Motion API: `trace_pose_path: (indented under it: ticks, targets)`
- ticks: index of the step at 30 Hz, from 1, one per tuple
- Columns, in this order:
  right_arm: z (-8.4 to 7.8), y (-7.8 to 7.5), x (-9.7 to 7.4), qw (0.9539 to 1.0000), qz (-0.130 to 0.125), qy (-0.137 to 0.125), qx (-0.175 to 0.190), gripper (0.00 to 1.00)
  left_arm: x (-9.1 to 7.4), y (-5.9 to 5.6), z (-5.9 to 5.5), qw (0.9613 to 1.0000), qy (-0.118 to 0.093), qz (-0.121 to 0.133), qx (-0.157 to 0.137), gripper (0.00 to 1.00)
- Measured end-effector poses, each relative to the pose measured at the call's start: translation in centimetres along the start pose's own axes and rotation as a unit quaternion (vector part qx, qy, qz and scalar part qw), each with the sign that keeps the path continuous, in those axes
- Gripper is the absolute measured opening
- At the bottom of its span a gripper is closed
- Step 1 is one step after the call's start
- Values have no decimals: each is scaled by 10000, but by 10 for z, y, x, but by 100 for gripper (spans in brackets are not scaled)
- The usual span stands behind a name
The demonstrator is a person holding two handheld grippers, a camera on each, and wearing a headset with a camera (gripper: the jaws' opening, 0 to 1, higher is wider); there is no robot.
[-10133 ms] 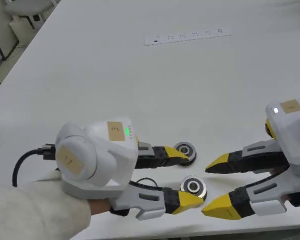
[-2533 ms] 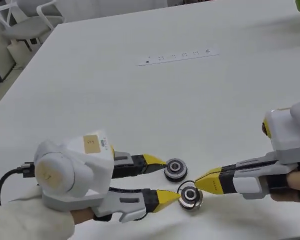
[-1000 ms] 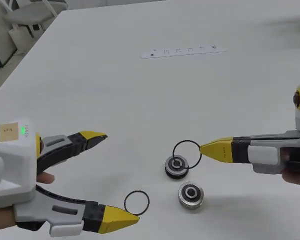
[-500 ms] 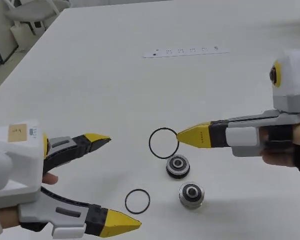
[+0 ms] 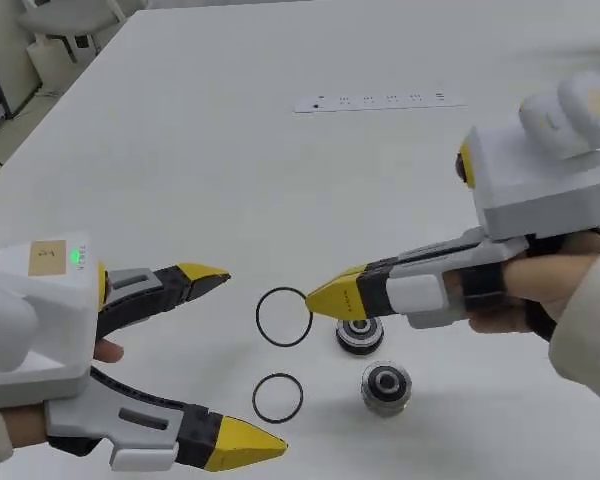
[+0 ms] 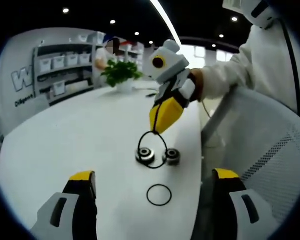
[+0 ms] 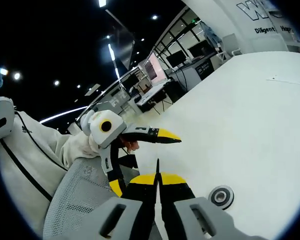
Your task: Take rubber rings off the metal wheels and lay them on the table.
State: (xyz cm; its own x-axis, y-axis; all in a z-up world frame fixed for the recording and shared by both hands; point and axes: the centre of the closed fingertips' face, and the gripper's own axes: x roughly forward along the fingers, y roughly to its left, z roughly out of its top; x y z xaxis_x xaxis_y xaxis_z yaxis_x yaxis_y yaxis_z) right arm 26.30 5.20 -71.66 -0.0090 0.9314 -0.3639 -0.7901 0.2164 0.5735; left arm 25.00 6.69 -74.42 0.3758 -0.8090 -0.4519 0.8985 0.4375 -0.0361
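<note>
Two metal wheels (image 5: 360,333) (image 5: 386,383) stand bare on the white table (image 5: 230,150). My right gripper (image 5: 325,295) reaches in from the right, shut on a black rubber ring (image 5: 284,317) that hangs just left of the wheels. A second ring (image 5: 278,397) lies flat on the table below it. My left gripper (image 5: 230,360) is wide open at the lower left, its jaws on either side of that loose ring's near side. In the left gripper view the held ring (image 6: 152,150) dangles in front of both wheels (image 6: 145,155) (image 6: 172,156). In the right gripper view one wheel (image 7: 220,196) shows.
A white power strip (image 5: 380,102) lies far back on the table. Chairs (image 5: 60,20) stand beyond the table's far left corner. A potted plant (image 6: 121,72) sits at the far end, with shelves behind it.
My right gripper has carried its ring leftward and lower, away from the wheels. The left gripper stays open by the loose ring on the table.
</note>
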Motion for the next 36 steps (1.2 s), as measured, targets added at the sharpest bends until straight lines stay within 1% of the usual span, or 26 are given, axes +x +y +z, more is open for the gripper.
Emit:
trace_pose_path:
  ticks: [4, 7, 15, 19, 22, 24, 29, 33, 36]
  targets:
    - [-16, -5, 6, 9997, -20, 229, 64, 0, 1, -2, -1, 10000, 27, -40, 9, 97]
    - [-25, -7, 7, 9993, -22, 358, 120, 0, 1, -1, -1, 10000, 17, -30, 1, 97]
    - [-38, -15, 9, 9984, -78, 515, 229, 0, 1, -2, -2, 10000, 24, -38, -17, 97]
    - [-52, -23, 11, 9971, -191, 687, 269, 0, 2, -3, -4, 9999, 71, -74, -13, 97]
    - [-59, -26, 12, 9963, -235, 776, 297, 0, 2, -4, -5, 9999, 90, -75, -12, 97]
    - [-61, -26, 12, 9960, -245, 799, 328, 0, 2, -4, -5, 9999, 89, -74, -16, 97]
    - [-66, -32, 14, 9950, -388, 883, 277, 0, 2, -4, -6, 9999, 110, -82, -12, 96]
    - [-66, -36, 14, 9947, -492, 859, 279, 0, 3, -5, -6, 9998, 135, -109, -22, 96]
    - [-66, -39, 14, 9947, -507, 838, 298, 0, 3, -7, -8, 9998, 170, -140, -22, 96]
